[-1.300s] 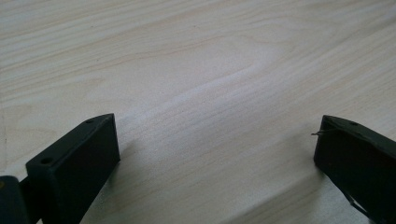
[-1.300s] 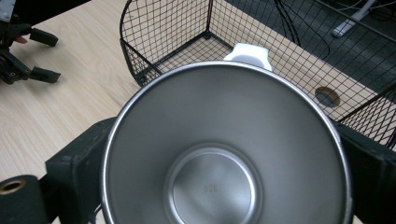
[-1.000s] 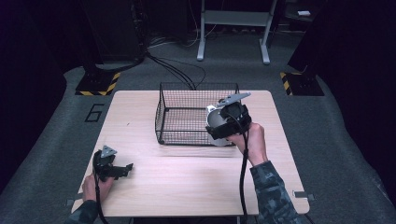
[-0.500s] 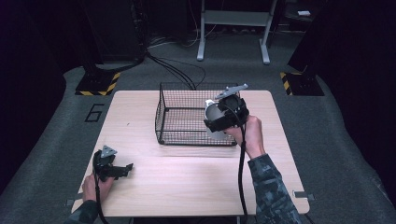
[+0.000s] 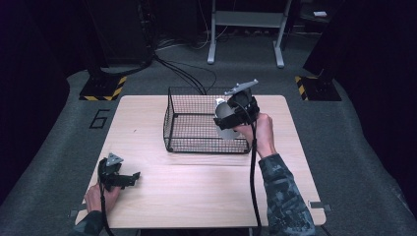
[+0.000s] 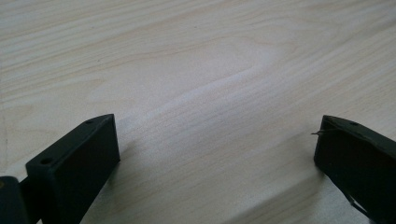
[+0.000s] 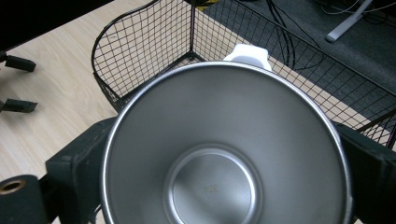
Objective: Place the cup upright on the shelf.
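A dark room surrounds a pale wooden table (image 5: 196, 196) standing on grey carpet, with black cables (image 5: 182, 71) trailing across the floor behind it and yellow-and-black striped blocks (image 5: 103, 88) at either far corner; a black wire basket (image 5: 192, 125) sits on the far half of the table, just right of centre. The right gripper (image 5: 235, 112) is held above the basket's near right corner, its jaws clamped on the sides of a stainless steel bowl (image 7: 224, 149); in the right gripper view the bowl's open mouth faces the camera, its inside bare and shiny, with a small white tab (image 7: 246, 55) showing just past its far rim, and the basket's mesh walls and wooden floor lie beyond it. The left gripper (image 5: 120, 178) rests low at the near left corner of the table, well apart from the basket; in the left gripper view its jaws stand wide apart with nothing between them but bare wood grain.
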`<action>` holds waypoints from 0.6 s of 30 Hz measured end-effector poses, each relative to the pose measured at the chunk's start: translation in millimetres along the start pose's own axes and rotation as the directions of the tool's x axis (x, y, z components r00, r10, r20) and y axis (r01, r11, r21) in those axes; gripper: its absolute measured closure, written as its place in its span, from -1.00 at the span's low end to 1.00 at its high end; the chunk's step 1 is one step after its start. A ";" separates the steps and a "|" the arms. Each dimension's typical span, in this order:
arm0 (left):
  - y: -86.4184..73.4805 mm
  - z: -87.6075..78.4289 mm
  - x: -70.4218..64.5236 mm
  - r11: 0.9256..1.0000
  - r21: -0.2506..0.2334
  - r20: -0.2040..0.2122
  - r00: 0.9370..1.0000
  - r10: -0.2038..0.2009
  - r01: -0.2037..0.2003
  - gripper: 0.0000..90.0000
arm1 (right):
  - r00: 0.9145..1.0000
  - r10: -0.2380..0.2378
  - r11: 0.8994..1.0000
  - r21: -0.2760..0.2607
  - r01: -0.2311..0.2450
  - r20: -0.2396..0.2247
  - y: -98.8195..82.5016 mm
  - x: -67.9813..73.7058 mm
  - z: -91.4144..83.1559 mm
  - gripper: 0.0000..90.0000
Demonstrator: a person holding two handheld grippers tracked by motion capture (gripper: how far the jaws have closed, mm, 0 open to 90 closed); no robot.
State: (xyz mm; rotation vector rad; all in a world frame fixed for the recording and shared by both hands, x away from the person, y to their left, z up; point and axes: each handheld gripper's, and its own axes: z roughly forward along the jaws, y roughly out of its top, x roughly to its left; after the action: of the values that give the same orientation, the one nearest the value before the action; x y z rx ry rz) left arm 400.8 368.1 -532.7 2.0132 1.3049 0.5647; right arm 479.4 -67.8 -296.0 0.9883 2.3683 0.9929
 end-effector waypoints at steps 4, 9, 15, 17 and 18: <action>0.4 -0.4 0.5 1.000 0.006 0.002 1.000 0.004 -0.004 -1.00 | 1.000 0.000 1.000 0.000 0.000 0.004 3.4 -4.4 5.6 -0.88; 0.6 -0.1 0.6 1.000 0.006 0.002 1.000 0.005 -0.005 -1.00 | 1.000 0.014 1.000 0.008 -0.014 -0.002 6.2 -8.0 11.6 -0.88; 0.6 0.1 0.9 1.000 0.005 0.003 1.000 0.007 -0.007 -1.00 | 1.000 0.018 0.999 0.033 -0.017 -0.007 11.6 -14.5 27.1 -0.88; 0.6 0.1 0.9 1.000 0.005 0.004 1.000 0.007 -0.007 -1.00 | 1.000 0.014 0.999 0.034 -0.014 -0.004 14.1 -17.3 32.7 -0.88; 0.6 0.1 0.9 1.000 0.005 0.003 1.000 0.007 -0.007 -1.00 | 1.000 0.020 0.999 0.036 -0.020 -0.005 15.0 -18.5 34.8 -0.88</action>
State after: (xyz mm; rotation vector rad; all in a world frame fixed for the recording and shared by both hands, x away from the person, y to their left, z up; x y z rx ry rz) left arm 401.6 368.6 -532.3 2.0224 1.2989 0.5616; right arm 518.8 -57.7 -307.0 1.0256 2.3931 0.9637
